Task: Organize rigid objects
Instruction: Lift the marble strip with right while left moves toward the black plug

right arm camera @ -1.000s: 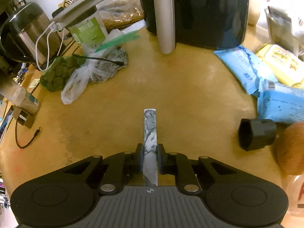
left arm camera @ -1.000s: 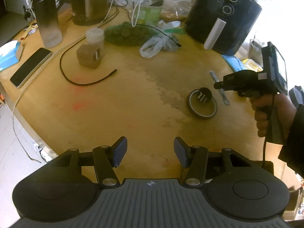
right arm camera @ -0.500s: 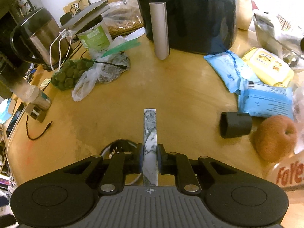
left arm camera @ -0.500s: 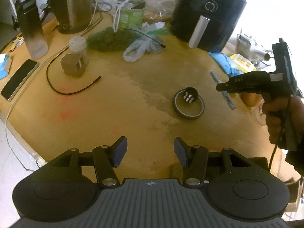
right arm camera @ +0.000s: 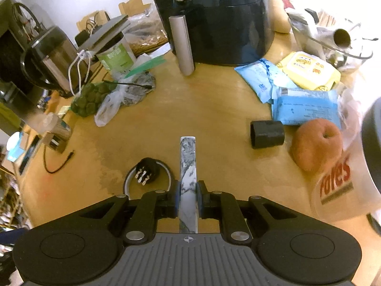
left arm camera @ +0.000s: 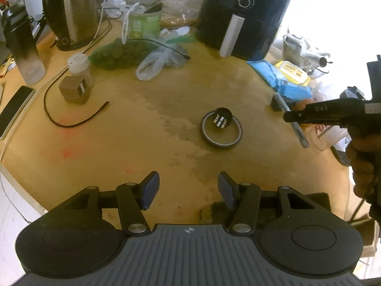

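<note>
Right gripper [right arm camera: 188,199] is clamped on a flat marbled bar [right arm camera: 188,166], gripped near its middle so both ends stick out past the pads; probably a hold chosen to keep the bar from pivoting while it is carried. The bar hangs in the air above the table [right arm camera: 202,109], on the near side of the air fryer [right arm camera: 214,19] and clear of it. Left gripper [left arm camera: 188,186] stands apart with nothing between its pads, poised over bare wood on the near side of the tape ring [left arm camera: 221,131], likely waiting its turn. A small black plug [left arm camera: 222,116] sits inside that ring, which lies well in front of the air fryer. Only the left wrist view shows the right gripper from outside: the bar slants down from its tip, and a hand [left arm camera: 362,162] grips the handle to the right of the air fryer. Only the right wrist view shows the black cap [right arm camera: 266,133] and the apple [right arm camera: 316,143] clearly, just beside each other to the right of the air fryer, against the blue packets [right arm camera: 307,107]. Where the bar belongs is not evident.
</note>
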Action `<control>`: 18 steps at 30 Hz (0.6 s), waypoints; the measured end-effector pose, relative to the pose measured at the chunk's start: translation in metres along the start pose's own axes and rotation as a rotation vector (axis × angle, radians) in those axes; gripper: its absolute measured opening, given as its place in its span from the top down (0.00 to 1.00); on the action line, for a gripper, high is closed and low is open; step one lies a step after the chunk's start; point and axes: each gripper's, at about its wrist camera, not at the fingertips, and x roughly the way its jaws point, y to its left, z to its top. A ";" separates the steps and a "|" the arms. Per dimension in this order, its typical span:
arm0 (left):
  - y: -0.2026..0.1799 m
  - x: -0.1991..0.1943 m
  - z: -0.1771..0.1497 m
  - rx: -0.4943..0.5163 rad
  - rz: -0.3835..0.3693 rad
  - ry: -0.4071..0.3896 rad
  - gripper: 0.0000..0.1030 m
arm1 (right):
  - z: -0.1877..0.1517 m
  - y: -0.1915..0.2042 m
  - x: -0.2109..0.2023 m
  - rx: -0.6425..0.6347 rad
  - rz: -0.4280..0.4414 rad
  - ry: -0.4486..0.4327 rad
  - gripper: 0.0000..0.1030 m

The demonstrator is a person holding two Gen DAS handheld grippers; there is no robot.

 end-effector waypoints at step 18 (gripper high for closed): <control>-0.038 0.033 0.024 0.124 -0.027 -0.010 0.48 | -0.050 -0.029 -0.061 0.052 -0.018 -0.064 0.84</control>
